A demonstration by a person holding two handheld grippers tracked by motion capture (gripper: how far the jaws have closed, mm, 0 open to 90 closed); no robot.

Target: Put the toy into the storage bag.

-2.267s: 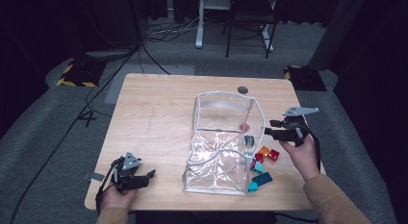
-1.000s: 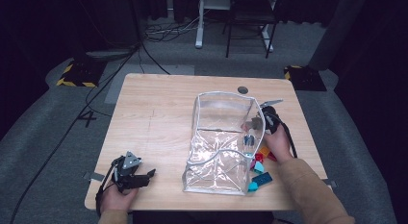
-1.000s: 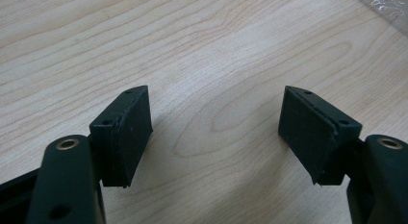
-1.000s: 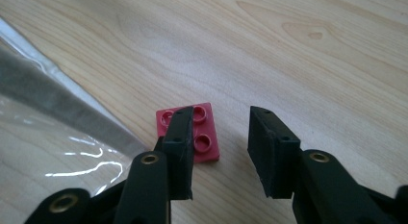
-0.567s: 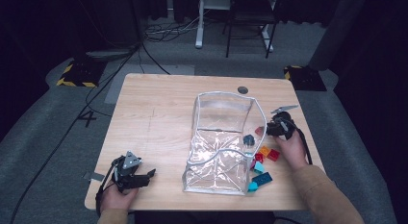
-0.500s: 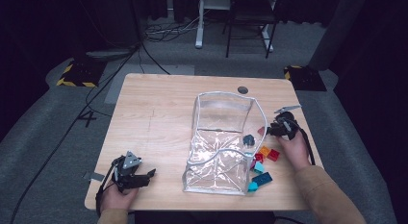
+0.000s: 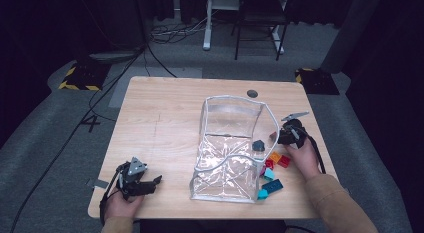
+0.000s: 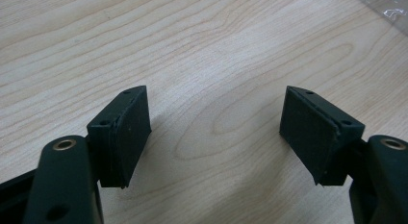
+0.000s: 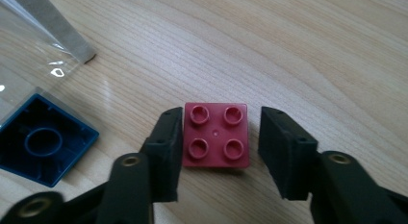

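Note:
A dark red four-stud brick [image 9: 216, 135] lies flat on the wood between the jaws of my right gripper [image 9: 219, 147]. The left jaw touches it and the right jaw stands a little off, so the gripper is open around it. In the high view this gripper [image 7: 280, 136] is low beside the right wall of a clear plastic bag [image 7: 230, 143]. A dark blue brick [image 9: 43, 142] lies hollow side up by the bag's edge [image 7: 258, 145]. My left gripper [image 8: 216, 132] rests open over bare wood at the table's front left [image 7: 150, 183].
Several loose bricks lie right of the bag's front: orange [image 7: 274, 157], red [image 7: 284, 161], teal [image 7: 272, 186]. The wooden table [image 7: 165, 118] has a round cable hole [image 7: 252, 93] at the back. A chair and desk legs stand beyond it.
My right gripper reached toward the bag, then came back and settled low on the table around the dark red brick. The left gripper has stayed where it was.

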